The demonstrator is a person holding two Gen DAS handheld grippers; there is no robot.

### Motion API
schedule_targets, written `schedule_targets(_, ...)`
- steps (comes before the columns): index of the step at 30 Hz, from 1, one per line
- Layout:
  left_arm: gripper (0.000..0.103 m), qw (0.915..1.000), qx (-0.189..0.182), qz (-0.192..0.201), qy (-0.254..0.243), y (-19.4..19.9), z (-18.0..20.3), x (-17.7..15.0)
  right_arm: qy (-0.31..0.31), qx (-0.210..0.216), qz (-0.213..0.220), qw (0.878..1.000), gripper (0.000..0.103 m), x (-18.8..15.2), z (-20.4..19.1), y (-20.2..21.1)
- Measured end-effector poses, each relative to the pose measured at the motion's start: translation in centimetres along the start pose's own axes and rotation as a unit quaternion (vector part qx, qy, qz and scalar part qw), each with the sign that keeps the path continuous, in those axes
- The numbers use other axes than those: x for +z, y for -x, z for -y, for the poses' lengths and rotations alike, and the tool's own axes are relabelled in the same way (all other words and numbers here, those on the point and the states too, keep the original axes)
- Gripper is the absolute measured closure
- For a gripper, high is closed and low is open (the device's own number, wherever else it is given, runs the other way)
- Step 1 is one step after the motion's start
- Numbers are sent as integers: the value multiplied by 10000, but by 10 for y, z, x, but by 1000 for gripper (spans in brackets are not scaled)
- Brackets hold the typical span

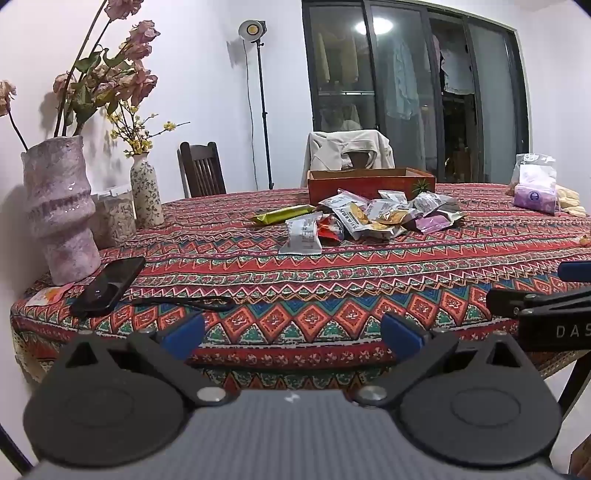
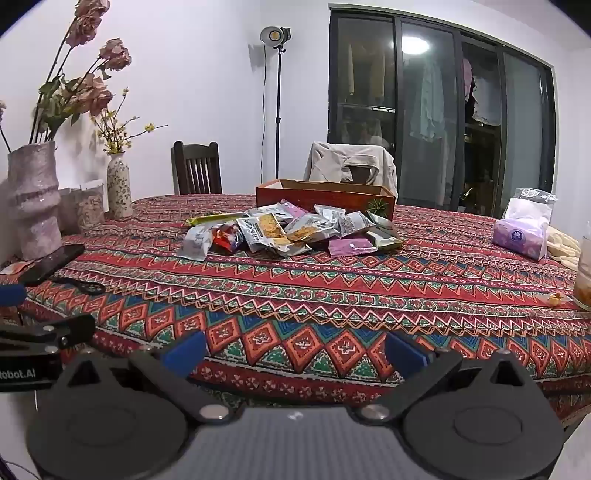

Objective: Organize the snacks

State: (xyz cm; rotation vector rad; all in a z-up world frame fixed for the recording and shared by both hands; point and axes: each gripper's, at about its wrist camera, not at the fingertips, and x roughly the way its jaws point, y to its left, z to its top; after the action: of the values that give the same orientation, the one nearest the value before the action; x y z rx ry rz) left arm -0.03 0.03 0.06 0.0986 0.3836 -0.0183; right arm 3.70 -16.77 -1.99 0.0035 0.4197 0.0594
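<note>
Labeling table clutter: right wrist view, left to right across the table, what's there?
Big pink vase → phone → small floral vase → snack pile with the wooden box behind it → purple tissue pack → glass.

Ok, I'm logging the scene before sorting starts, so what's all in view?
snack packets: many, mixed colours, piled mid-table
wooden box: one, red-brown, behind pile
tablecloth: one, red patterned
vases: two, pink and floral, left edge
phone: one, black, by pink vase
tissue pack: one, purple, right
chairs: two, dark, one under beige jacket
lamp: one, far wall
left hand-held gripper: open
right hand-held gripper: open
</note>
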Motion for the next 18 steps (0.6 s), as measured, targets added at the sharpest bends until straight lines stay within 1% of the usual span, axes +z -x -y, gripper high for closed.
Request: schedule_targets(18, 0, 10000, -19, 11, 4, 1, -2, 0, 37, 15, 47, 10000, 0, 1, -1, 3)
